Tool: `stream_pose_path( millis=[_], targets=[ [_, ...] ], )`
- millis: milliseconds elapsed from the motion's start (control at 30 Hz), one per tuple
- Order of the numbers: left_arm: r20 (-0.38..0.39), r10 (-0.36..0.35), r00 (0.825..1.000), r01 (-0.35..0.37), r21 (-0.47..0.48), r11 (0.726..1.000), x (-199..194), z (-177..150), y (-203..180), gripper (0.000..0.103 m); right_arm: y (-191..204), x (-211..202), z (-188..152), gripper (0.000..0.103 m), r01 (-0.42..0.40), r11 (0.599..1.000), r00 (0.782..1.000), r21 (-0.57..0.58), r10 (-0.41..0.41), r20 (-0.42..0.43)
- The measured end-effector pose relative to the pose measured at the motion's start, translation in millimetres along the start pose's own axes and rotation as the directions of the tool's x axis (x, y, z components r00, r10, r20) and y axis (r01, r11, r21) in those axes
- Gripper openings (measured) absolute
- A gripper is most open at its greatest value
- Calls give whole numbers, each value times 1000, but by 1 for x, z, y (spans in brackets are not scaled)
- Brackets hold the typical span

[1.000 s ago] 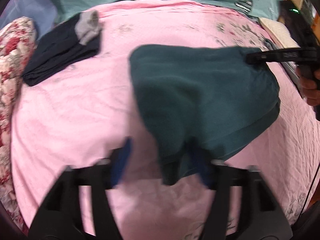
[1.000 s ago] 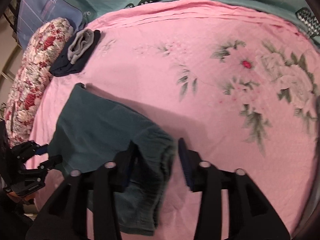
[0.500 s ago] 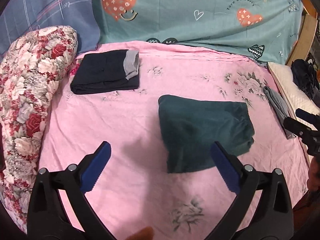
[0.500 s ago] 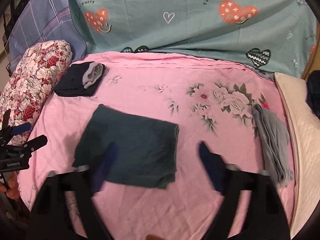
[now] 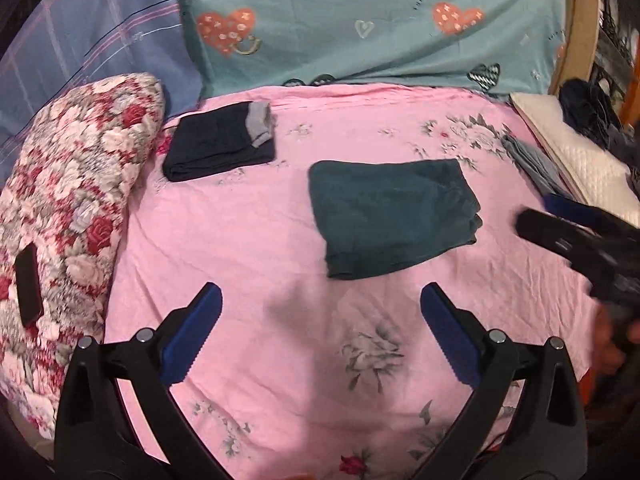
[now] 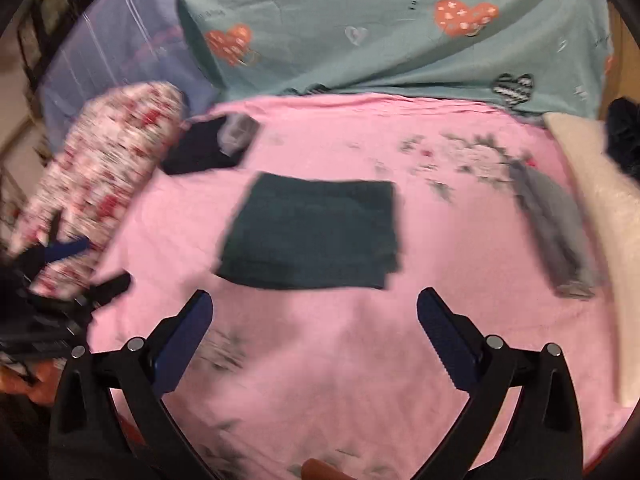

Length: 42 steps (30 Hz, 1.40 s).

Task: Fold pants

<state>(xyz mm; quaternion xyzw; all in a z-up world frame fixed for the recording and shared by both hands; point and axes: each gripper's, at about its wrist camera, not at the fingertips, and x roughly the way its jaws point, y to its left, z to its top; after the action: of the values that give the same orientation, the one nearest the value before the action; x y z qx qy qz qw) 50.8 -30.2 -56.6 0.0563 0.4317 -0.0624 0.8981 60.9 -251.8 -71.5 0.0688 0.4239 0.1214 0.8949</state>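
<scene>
With both the left gripper (image 5: 320,332) and the right gripper (image 6: 314,330) spread wide and empty, the folded dark teal pants (image 5: 390,216) could be rumpled if snagged by a low pass.

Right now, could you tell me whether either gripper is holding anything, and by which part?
Nothing is held. The left gripper and right gripper are both open and empty, above the folded dark teal pants.

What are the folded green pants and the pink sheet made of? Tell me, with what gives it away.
Green pants: apparently a soft, matte woven fabric, possibly crinkled cotton; no shine, and limp stacked layers at the folded edge. Pink sheet: thin printed cloth, likely cotton or a blend; matte, fine creases, flat floral print. Exact fibre cannot be told.
</scene>
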Motion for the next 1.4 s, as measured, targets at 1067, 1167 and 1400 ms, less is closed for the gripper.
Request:
stream_pose_path(
  millis=[1067, 1167, 1400],
  targets=[
    [53, -76, 996, 74, 42, 996, -7, 35, -43, 101, 23, -5, -15, 92, 239, 971, 961, -19, -239, -139],
    [58, -88, 994, 85, 65, 994, -11, 33, -50, 101, 12, -30, -19, 93, 276, 961, 957, 21, -273, -97],
    [54, -89, 995, 85, 77, 993, -19, 25, -51, 101, 6, -52, -24, 96, 295, 954, 954, 41, -293, -58]
  ],
)
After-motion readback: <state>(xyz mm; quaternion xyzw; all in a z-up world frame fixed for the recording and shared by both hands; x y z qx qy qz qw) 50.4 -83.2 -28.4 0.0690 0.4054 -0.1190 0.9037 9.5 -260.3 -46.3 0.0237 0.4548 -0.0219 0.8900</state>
